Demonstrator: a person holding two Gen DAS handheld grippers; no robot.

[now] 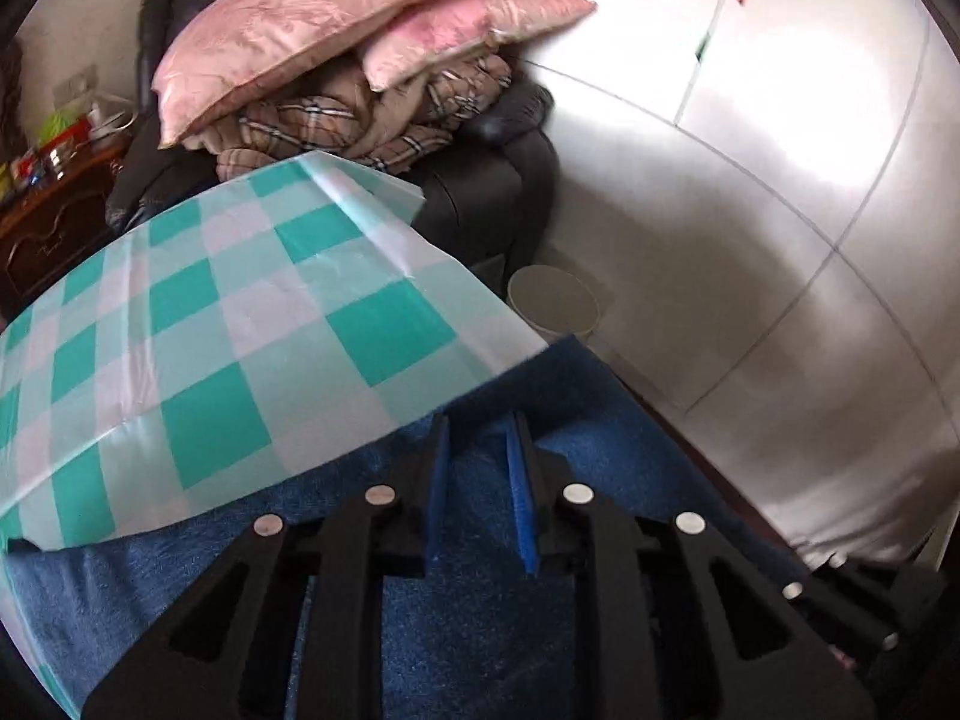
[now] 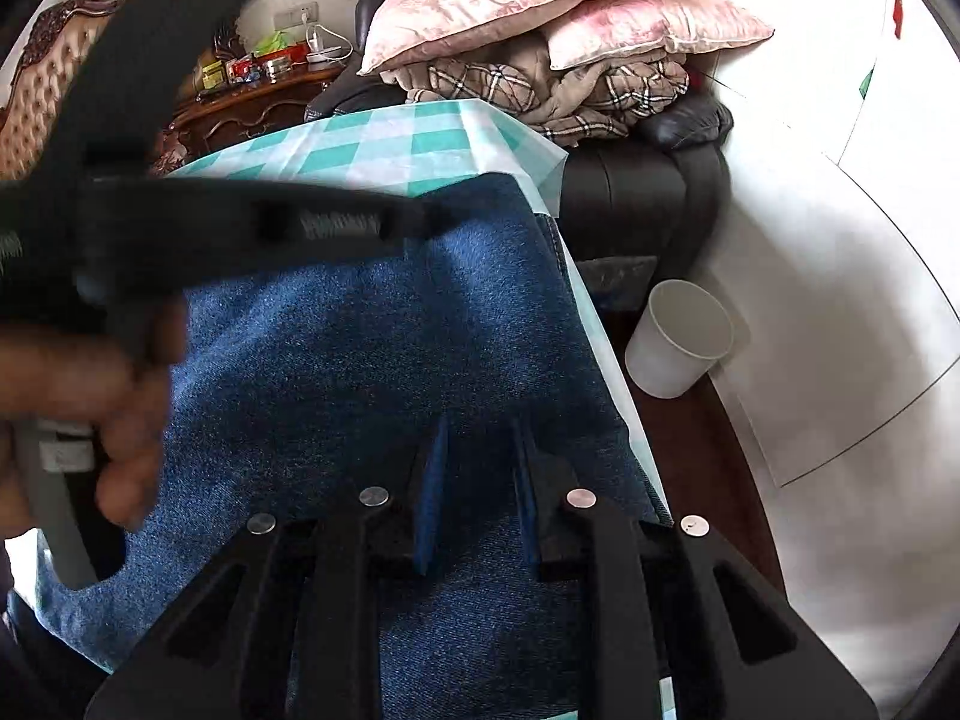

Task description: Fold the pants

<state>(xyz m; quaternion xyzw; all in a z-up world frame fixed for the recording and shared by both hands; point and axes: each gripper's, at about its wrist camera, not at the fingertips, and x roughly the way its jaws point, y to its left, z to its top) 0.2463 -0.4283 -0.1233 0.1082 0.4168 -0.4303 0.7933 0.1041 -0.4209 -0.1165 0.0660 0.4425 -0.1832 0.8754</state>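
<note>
Blue denim pants lie folded on a teal-checked tablecloth. Both the left gripper and the right gripper hover just above with jaws narrowly parted, empty. Denim looks heavy, limp; best pinched at an edge.

A motion-blurred black left hand-held gripper and the person's blurred hand hide part of the blue denim pants. Small items on the dark wooden cabinet are too small to identify. 2 pink pillows cover a plaid blanket.
</note>
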